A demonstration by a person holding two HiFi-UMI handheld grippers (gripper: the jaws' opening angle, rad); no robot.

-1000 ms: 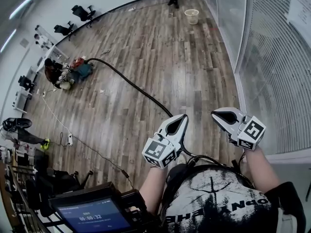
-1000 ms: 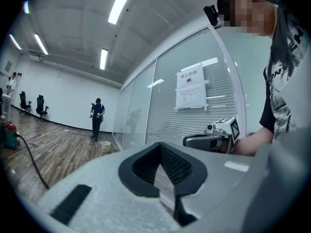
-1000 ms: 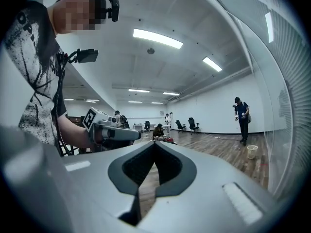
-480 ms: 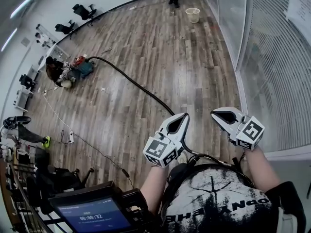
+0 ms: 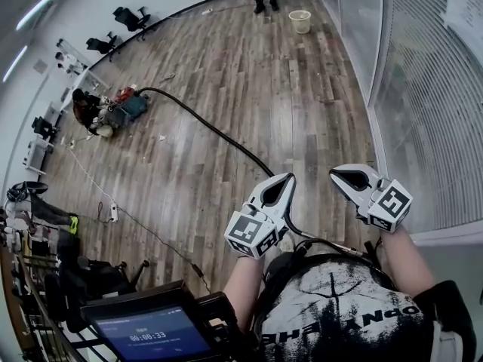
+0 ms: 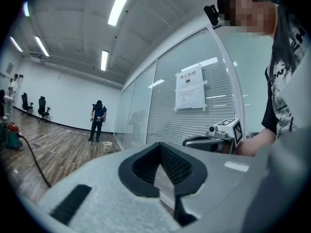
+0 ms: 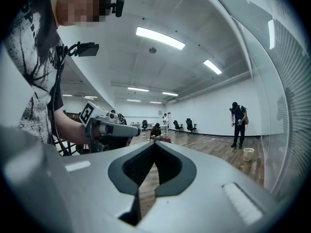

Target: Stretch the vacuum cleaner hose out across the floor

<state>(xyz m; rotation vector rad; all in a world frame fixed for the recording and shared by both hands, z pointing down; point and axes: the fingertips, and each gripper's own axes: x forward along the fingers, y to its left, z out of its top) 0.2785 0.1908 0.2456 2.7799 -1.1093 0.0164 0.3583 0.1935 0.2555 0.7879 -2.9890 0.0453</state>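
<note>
My left claw [image 5: 285, 179] and right claw [image 5: 337, 174] are both closed, empty. One hose [image 5: 204, 123] lies across the floor [image 5: 302, 111], from one far-left vacuum cleaner [image 5: 124, 110] toward me.

The hose [image 5: 213, 129] is a long, thin black tube lying flat on the wooden floor [image 5: 302, 89]. Its far end joins the vacuum cleaner [image 5: 124, 108], a small blue unit with red on top that stands near the floor's left edge. From there the hose curves through a short bend and runs in a nearly straight diagonal across the middle of the floor toward its near edge, where the near end passes out of sight behind the left claw [image 5: 285, 181].
</note>
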